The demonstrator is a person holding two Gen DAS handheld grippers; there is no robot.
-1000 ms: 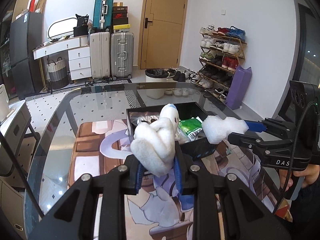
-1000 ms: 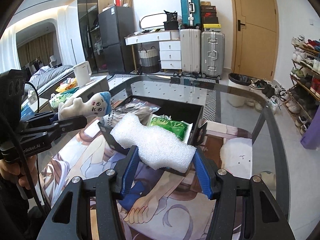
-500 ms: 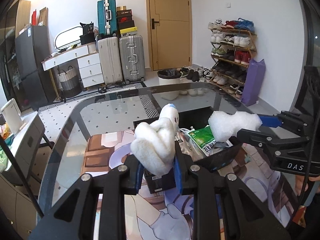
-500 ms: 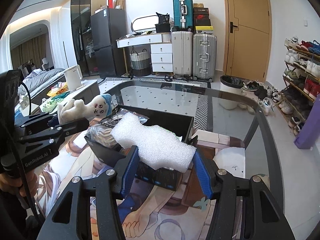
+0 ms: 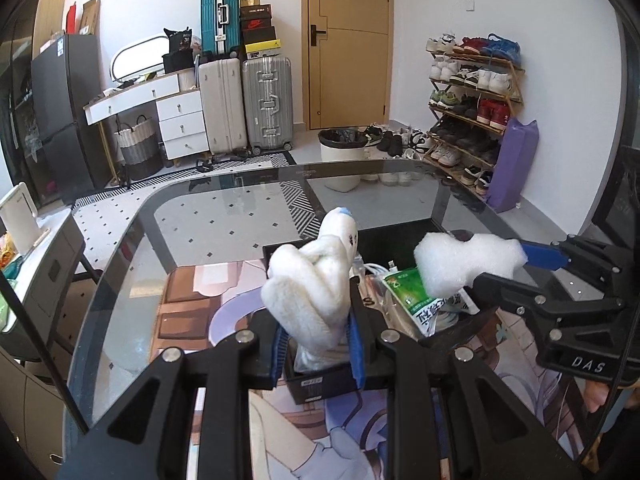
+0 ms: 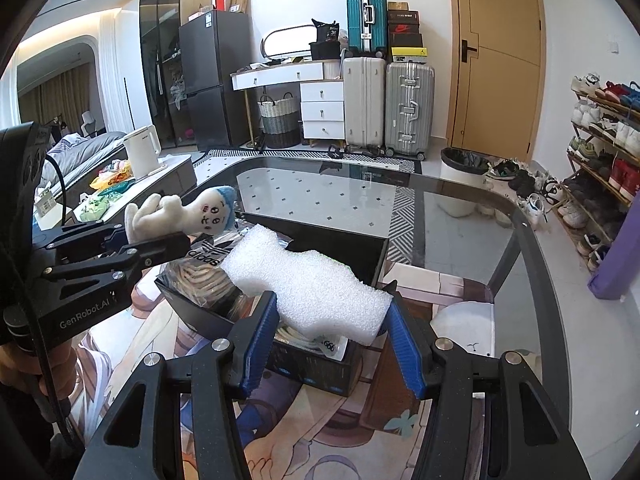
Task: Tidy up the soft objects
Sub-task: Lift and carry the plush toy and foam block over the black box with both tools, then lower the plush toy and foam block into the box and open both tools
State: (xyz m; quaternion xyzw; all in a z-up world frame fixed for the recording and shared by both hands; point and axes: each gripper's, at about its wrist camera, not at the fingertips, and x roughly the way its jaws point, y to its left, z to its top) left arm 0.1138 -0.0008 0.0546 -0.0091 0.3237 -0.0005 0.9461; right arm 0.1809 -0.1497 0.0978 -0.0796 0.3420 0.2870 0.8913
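A small white plush doll with a blue-tipped head (image 5: 310,286) sits pinched between the blue pads of the left gripper (image 5: 316,344), held above the near left corner of an open black storage box (image 5: 320,386). From the left wrist view only the doll's back and folded limbs show; the right wrist view shows what that one hides, a stitched face (image 6: 212,212) turned toward the right, with the doll (image 6: 176,214) lying sideways in the left gripper (image 6: 152,246).

A white foam block with wavy edges (image 6: 308,284) is clamped across its width by the right gripper (image 6: 330,340), whose blue ribbed fingers (image 6: 258,344) press into both sides. The block hangs over the near part of the black storage box (image 6: 200,316). In the left wrist view the same foam block (image 5: 468,264) appears end-on at the right, with the right gripper (image 5: 516,268) reaching in from the right edge.

Inside the box, the left wrist view shows a green printed packet (image 5: 412,288) and a white cable (image 5: 376,268); the right wrist view shows instead a clear bag with black lettering (image 6: 208,258).

The box stands on an illustrated anime-print mat (image 5: 192,304) spread over a dark glass tabletop (image 5: 224,224). Both grippers point forward toward the far side, side by side and well apart, the left one gripped by a hand (image 6: 48,372) at the lower left of the right wrist view.
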